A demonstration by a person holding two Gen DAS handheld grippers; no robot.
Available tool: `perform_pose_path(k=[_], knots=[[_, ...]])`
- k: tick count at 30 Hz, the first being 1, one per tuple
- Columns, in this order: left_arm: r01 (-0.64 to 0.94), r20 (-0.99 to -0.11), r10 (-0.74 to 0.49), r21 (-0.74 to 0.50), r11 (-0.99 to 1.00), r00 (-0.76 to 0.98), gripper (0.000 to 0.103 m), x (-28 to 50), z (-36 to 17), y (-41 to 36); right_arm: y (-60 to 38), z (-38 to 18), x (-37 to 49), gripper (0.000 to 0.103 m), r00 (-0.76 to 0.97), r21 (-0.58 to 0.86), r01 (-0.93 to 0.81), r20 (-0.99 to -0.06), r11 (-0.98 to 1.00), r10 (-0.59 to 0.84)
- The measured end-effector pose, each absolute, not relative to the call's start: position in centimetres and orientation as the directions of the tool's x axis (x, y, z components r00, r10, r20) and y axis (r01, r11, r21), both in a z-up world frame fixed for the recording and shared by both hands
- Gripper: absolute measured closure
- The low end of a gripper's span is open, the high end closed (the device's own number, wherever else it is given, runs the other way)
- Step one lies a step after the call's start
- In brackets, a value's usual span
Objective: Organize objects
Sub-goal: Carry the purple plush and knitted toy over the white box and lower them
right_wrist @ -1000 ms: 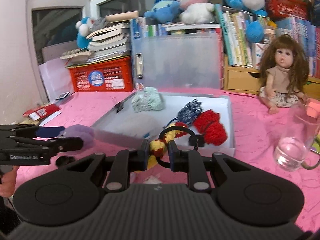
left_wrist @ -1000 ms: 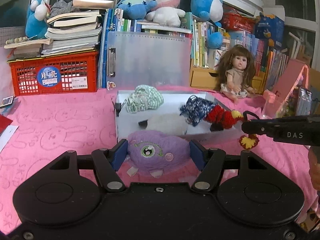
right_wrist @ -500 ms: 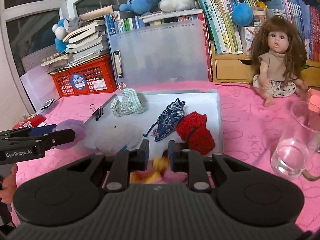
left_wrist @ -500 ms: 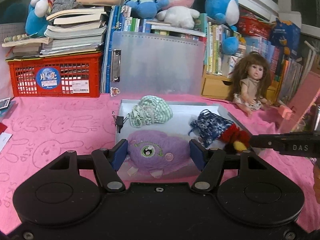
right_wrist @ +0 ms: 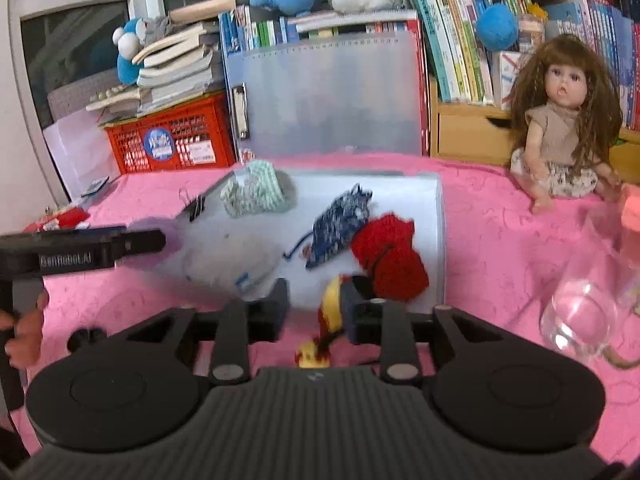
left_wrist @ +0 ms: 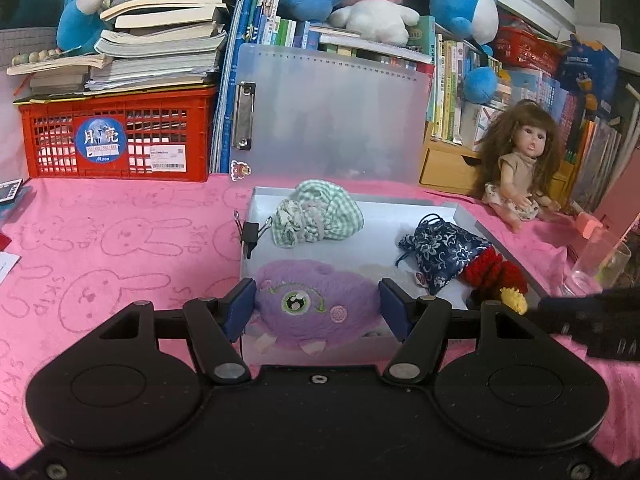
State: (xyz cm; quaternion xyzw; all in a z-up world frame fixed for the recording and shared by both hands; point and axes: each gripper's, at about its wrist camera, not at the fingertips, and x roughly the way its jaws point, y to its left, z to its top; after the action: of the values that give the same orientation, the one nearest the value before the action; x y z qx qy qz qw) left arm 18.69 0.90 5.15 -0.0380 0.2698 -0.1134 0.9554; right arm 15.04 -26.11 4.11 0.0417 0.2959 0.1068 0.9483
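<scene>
While left jaws clamp purple plush (left_wrist: 316, 304) widthwise, face up, right jaws opening around yellow-red knit toy (right_wrist: 330, 320).

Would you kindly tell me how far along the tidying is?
Done: the green pouch, blue pouch and red knit lie in the tray. In hand: the left gripper holds the purple plush; the right gripper's jaws are opening around the yellow toy. Left: releasing both.
</scene>
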Motion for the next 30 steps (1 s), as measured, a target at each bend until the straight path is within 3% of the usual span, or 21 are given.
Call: perform_pose_path(k=[3,10,12,13,14,23,30], knots=[[0.2,-0.51,-0.24,-0.134,0.971,0.826,0.039,18.5,5.0,0.7,-25.8,2.9,14.8,0.039,0.793,0.122,-0.168,-0.573,0.978,0.207],[0.212,-0.507,-0.247,-0.127,0.969,0.826,0.038,18.1,5.0,0.4,-25.1,0.8,15.3,0.039,0.761,0.125,-0.132,-0.622,0.983,0.181],[0.213,-0.507,-0.248,-0.127,0.969,0.826,0.038,18.1,4.9,0.4,-25.1,0.5,15.2,0.069,0.752,0.135,-0.135,-0.631,0.982,0.19],[0.213,-0.507,-0.248,-0.127,0.969,0.826,0.038,18.1,4.9,0.4,-25.1,0.5,15.2,0.077,0.75,0.136,-0.134,-0.634,0.982,0.19],[0.213,-0.507,-0.248,-0.127,0.969,0.826,0.039,18.1,4.9,0.4,-25.1,0.5,15.1,0.079,0.747,0.142,-0.136,-0.636,0.98,0.196],[0.209,-0.505,-0.251,-0.138,0.968,0.826,0.038,19.0,5.3,0.2,-25.0,3.6,15.3,0.08,0.79,0.137,-0.148,-0.58,0.979,0.201],[0.216,-0.52,-0.259,-0.142,0.966,0.814,0.038,21.3,5.0,-0.7,-24.8,4.2,19.2,0.08,0.773,0.18,-0.133,-0.597,0.975,0.216]])
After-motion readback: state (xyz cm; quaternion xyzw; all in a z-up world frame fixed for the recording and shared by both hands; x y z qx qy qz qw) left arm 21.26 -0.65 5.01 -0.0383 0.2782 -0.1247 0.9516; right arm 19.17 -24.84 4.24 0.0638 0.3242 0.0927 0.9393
